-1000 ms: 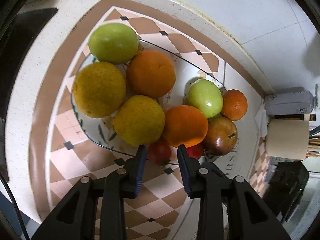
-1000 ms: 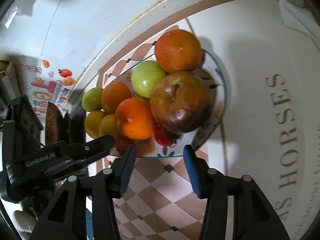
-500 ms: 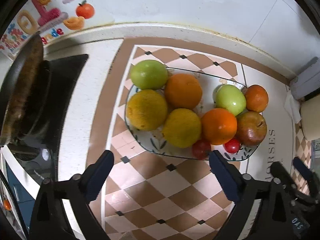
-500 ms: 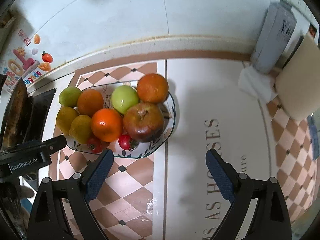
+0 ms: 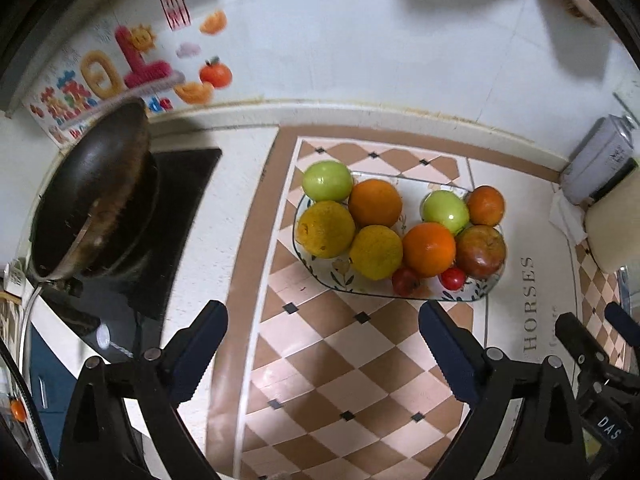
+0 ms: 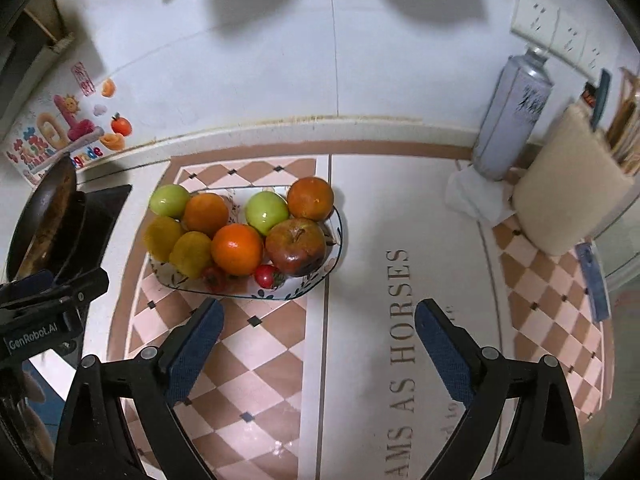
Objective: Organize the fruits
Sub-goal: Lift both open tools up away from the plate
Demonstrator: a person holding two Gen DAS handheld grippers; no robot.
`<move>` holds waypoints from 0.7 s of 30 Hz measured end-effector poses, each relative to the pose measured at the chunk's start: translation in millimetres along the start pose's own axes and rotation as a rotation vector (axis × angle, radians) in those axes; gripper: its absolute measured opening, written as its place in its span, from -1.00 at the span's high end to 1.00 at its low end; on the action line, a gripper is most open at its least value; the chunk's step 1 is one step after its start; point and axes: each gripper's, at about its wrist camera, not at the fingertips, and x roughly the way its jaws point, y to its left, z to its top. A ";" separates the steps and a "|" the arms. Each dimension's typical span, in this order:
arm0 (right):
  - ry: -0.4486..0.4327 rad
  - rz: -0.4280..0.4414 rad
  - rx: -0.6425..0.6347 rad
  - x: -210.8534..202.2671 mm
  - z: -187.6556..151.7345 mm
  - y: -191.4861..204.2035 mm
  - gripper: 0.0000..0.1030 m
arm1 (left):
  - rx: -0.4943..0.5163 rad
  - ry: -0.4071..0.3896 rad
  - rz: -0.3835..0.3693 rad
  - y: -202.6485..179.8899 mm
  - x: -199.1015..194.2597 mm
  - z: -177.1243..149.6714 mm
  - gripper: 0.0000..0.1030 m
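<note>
Fruit plate (image 5: 318, 270) on the checked mat (image 5: 340, 360), carrying 2 green apples, 3 oranges, 2 yellow citrus, 1 red apple (image 5: 480, 250) and 2 small red fruits at the near rim. The round fruits look firm, smooth and moderately heavy, and would likely roll if nudged; each is best taken across its widest part, from above. The red apple shows dark, possibly soft patches, so a light squeeze seems wise. The small red fruits (image 6: 269, 276) look thin-skinned and easily crushed. The plate looks glazed and breakable, and its thin rim offers a poor hold. Left gripper (image 5: 322, 344) and right gripper (image 6: 318, 334) both hang above the mat just in front of the plate, tilted steeply down, jaws wide apart with nothing between them, touching no fruit. A dark pan (image 5: 92, 196) stands left of the mat; a spray can (image 6: 510, 116) stands far right.
</note>
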 end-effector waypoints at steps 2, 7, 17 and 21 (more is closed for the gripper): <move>-0.019 -0.006 0.003 -18.5 -5.5 1.9 -0.91 | 0.016 -0.028 -0.005 2.0 -16.7 -8.6 -0.90; -0.078 -0.003 0.011 -70.3 -23.9 10.2 -0.91 | 0.042 -0.082 -0.031 7.6 -58.8 -30.0 -0.90; -0.183 -0.006 0.041 -168.6 -71.2 22.5 -0.92 | 0.087 -0.178 -0.085 20.9 -142.8 -68.5 -0.90; -0.205 0.001 0.050 -202.5 -90.6 23.2 -0.92 | 0.094 -0.223 -0.093 28.5 -173.9 -83.3 -0.90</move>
